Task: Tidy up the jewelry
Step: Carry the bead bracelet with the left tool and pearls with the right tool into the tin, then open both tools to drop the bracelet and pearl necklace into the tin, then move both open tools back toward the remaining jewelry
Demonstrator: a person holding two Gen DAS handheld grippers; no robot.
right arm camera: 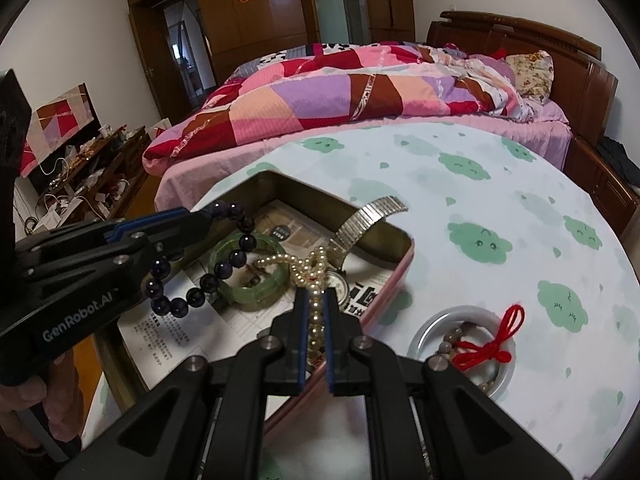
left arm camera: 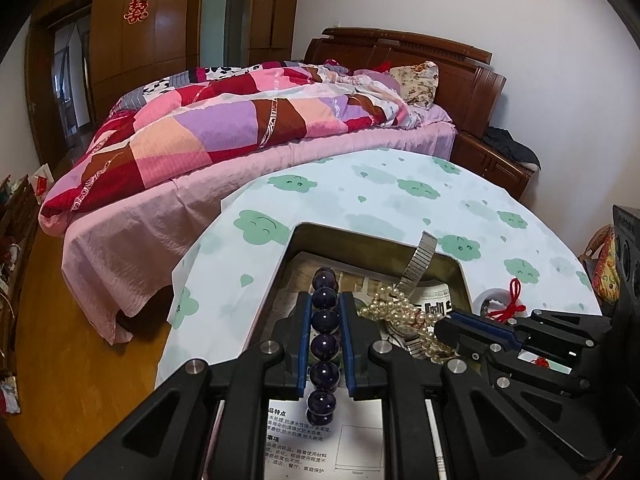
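An open tin box (left arm camera: 372,236) (right arm camera: 394,276) lined with newspaper sits on a round table. My left gripper (left arm camera: 325,300) is shut on a dark purple bead bracelet (left arm camera: 325,344) (right arm camera: 236,258) and holds it over the box; it also shows in the right wrist view (right arm camera: 200,216). My right gripper (right arm camera: 316,296) is shut on a pearl necklace (right arm camera: 314,312) (left arm camera: 404,312) at the box's near side; it also shows in the left wrist view (left arm camera: 442,326). In the box lie a green jade bangle (right arm camera: 256,296) and a watch with a metal stretch band (right arm camera: 368,216) (left arm camera: 418,260).
On the table right of the box lies a pale bangle (right arm camera: 440,316) with a red cord and small beads (right arm camera: 488,344). The cloud-print tablecloth (right arm camera: 500,208) covers the table. A bed (left arm camera: 224,128) stands just behind. A TV cabinet (right arm camera: 92,176) is at the far left.
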